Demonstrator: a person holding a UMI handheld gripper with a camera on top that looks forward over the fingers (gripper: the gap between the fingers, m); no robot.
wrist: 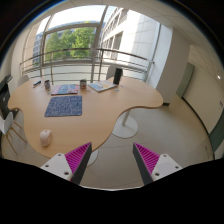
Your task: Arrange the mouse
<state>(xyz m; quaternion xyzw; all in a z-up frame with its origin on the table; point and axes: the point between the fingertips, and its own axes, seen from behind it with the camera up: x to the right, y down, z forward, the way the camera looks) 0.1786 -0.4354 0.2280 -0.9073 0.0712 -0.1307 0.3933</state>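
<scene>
My gripper [112, 162] is held high and well back from a curved wooden table [120, 100]. Its two fingers with magenta pads [78, 158] stand wide apart with nothing between them. A blue mouse pad [63, 105] lies on the table far beyond the fingers, to their left. I cannot make out a mouse from this distance.
A white cup [45, 138] stands at the table's near left edge. A flat light item [101, 86], a dark upright object [117, 75] and a few small dark things stand at the far side. Large windows with a railing [90, 55] lie behind. Grey floor [170, 125] is to the right.
</scene>
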